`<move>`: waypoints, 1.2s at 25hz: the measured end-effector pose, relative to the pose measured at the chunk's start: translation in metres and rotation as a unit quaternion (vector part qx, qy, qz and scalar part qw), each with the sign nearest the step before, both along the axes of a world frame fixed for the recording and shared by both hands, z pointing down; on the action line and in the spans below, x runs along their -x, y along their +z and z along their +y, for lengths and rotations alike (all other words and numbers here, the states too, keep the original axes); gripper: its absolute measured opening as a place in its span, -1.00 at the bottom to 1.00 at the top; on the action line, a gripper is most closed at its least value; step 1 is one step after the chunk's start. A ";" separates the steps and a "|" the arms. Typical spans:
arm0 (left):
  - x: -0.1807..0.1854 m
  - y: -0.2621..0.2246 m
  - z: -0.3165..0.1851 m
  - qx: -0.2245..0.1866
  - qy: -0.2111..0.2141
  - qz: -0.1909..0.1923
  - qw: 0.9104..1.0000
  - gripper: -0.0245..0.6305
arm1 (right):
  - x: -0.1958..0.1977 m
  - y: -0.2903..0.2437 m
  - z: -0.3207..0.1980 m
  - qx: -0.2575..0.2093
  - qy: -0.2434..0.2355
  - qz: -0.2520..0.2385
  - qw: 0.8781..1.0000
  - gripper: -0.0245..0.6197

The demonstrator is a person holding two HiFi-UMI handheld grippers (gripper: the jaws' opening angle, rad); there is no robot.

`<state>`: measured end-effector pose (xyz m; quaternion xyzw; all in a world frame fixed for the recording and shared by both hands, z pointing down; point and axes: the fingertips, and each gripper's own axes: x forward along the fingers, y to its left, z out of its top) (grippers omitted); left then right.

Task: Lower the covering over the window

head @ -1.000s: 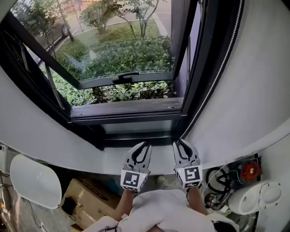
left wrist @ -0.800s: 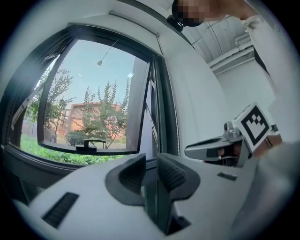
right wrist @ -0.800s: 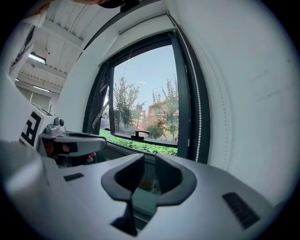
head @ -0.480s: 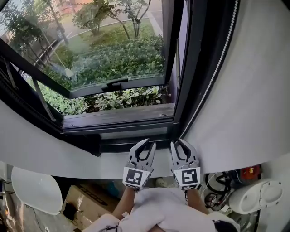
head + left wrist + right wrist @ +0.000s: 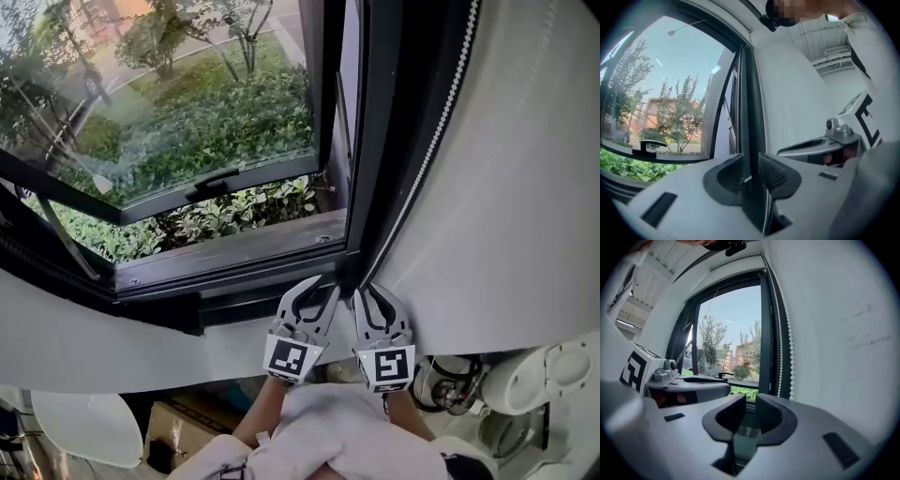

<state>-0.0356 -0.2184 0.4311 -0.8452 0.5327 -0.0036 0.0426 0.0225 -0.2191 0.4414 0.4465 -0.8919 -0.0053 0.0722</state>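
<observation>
The window (image 5: 187,122) stands uncovered, and no blind shows over the glass. A white bead chain (image 5: 441,122) hangs along the dark right frame, down to the lower right corner. My left gripper (image 5: 325,285) points at that corner from the white sill. Its jaws are opening, and only the dark frame shows through the gap. In the left gripper view the bead chain (image 5: 762,117) runs down just behind the jaws. My right gripper (image 5: 367,291) sits beside it, slightly open and empty. The bead chain (image 5: 780,333) hangs just right of its jaws.
The window's lower sash (image 5: 211,185) is tilted open outward, with a black handle. The curved white ledge (image 5: 141,347) runs below the frame. Under it lie a white round seat (image 5: 75,427), a cardboard box (image 5: 178,427) and white devices with cables (image 5: 553,375).
Both grippers have moved up and forward toward the window's lower right corner, and the view has swung right. The left jaws have spread a little wider.
</observation>
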 end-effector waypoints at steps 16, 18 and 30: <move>-0.048 0.004 -0.042 0.014 0.109 0.003 0.994 -0.56 | -0.027 0.002 0.000 0.001 0.109 0.006 0.994 -0.74; -0.053 0.005 -0.047 0.015 0.114 0.004 0.993 -0.56 | -0.030 0.003 0.000 0.002 0.113 0.009 0.994 -0.74; -0.075 0.016 -0.071 0.032 0.128 -0.003 0.991 -0.48 | -0.036 0.002 0.008 0.003 0.133 0.014 0.991 -0.73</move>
